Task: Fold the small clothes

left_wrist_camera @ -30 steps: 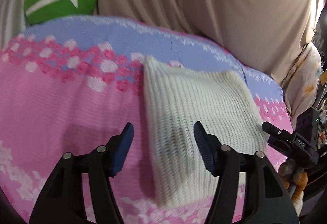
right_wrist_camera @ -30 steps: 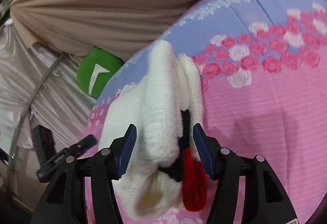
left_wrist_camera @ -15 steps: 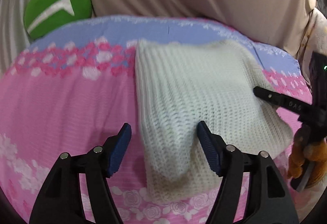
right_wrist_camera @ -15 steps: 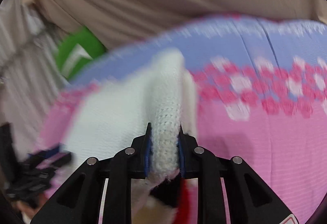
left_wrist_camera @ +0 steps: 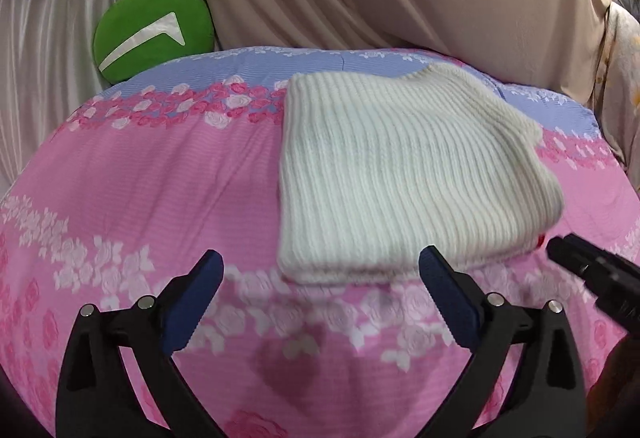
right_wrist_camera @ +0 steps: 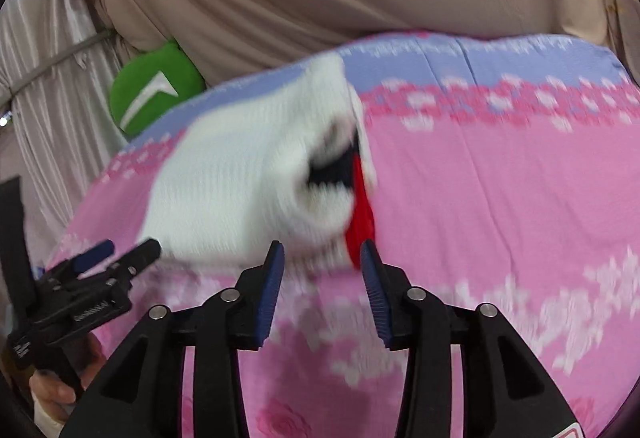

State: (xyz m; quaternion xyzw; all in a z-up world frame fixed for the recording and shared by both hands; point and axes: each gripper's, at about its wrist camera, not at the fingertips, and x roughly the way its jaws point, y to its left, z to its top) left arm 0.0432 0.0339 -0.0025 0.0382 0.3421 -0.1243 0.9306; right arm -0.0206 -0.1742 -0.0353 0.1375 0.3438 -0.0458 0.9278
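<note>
Your left gripper (left_wrist_camera: pixel 320 294) opens wide, empty, just short of the folded white sweater (left_wrist_camera: pixel 400 174). Your right gripper (right_wrist_camera: pixel 322 278) is opening too, nothing pinched, since the fold lies finished.

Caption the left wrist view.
Folded white knit garment lies on the pink floral bedspread; left gripper empty, jaws opening.

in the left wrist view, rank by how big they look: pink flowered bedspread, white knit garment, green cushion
Largest to smallest as they look:
1. pink flowered bedspread
2. white knit garment
3. green cushion
The cushion lies farther back and is partly hidden, so its true size is unsure.
</note>
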